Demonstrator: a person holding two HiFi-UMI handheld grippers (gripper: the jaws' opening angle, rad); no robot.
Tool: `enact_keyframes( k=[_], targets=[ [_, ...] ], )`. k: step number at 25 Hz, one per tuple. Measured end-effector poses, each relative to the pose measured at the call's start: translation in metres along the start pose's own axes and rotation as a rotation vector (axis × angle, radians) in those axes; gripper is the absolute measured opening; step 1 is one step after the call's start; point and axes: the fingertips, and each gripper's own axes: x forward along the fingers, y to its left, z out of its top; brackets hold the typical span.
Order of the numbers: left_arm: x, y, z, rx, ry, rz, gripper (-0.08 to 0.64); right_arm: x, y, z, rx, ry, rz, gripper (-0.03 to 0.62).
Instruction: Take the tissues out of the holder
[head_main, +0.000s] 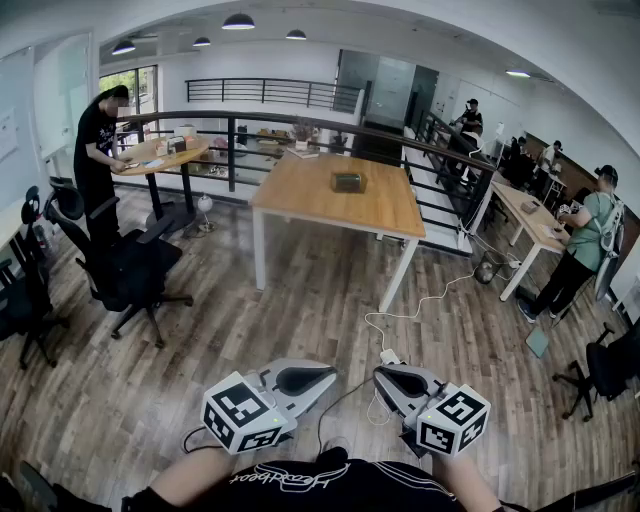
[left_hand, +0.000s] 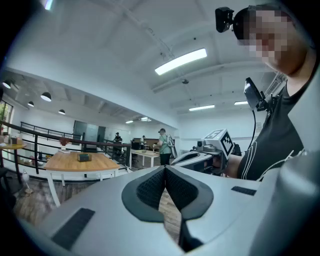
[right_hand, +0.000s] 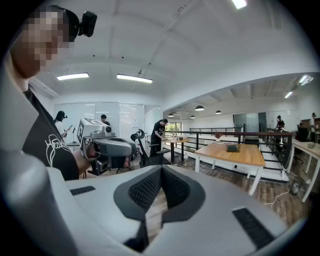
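The tissue holder (head_main: 348, 181) is a small dark box standing on a wooden table (head_main: 300, 195) well ahead of me across the room. It shows small in the left gripper view (left_hand: 84, 157) and in the right gripper view (right_hand: 232, 148). Both grippers hang low, close to my body and far from the table. My left gripper (head_main: 330, 375) is shut, its pads meeting at the tips (left_hand: 165, 167), with nothing between them. My right gripper (head_main: 380, 375) is likewise shut and empty (right_hand: 161, 169). The two point toward each other.
A black office chair (head_main: 130, 265) stands on the wood floor at the left, and a white cable (head_main: 420, 305) trails to a power strip near my feet. A black railing (head_main: 230, 150) runs behind the table. A person (head_main: 98, 150) stands at a round table; others (head_main: 585, 245) are at right.
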Motion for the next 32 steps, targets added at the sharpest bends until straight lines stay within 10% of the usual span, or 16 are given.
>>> enact_keyframes(
  k=[17, 32],
  targets=[
    [0.057, 0.077, -0.013, -0.068, 0.024, 0.017, 0.012, 0.059, -0.083, -0.008, 0.129, -0.038, 0.101, 0.017],
    [0.246, 0.254, -0.034, -0.276, 0.083, 0.02, 0.012, 0.156, -0.313, -0.016, 0.223, 0.018, 0.156, 0.018]
  ],
)
